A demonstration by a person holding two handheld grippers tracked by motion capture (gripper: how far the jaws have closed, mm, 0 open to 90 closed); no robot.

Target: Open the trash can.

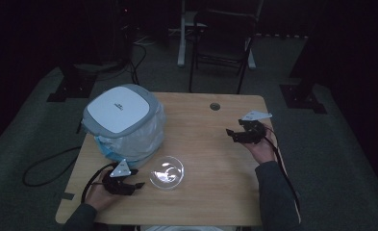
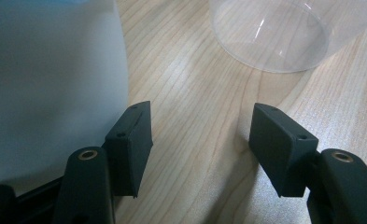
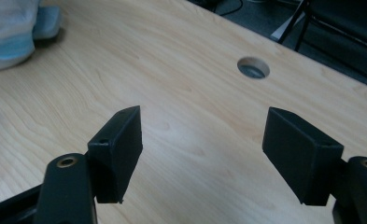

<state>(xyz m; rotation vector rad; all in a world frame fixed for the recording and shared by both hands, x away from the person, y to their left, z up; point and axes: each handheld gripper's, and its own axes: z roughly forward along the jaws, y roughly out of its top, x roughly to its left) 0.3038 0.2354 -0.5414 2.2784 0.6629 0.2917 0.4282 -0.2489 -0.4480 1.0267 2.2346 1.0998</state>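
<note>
A clear plastic bowl [image 1: 167,172] sits on the wooden table [image 1: 210,144] near its front. My left gripper [image 1: 137,184] rests just left of the bowl, open, with nothing between its jaws. In the left gripper view the bowl [image 2: 270,35] lies ahead and to the right, and the left gripper [image 2: 202,135] is over bare wood. A white and grey bin with a plastic bag liner [image 1: 124,120] stands at the table's left. My right gripper [image 1: 231,134] is open near the right edge, empty; in the right gripper view the right gripper [image 3: 202,149] faces bare wood.
A round cable hole [image 1: 215,106] is in the table's far side, also ahead in the right gripper view as the hole [image 3: 253,67]. A dark chair [image 1: 223,38] stands beyond the table. A black cable [image 1: 47,163] loops on the floor at left.
</note>
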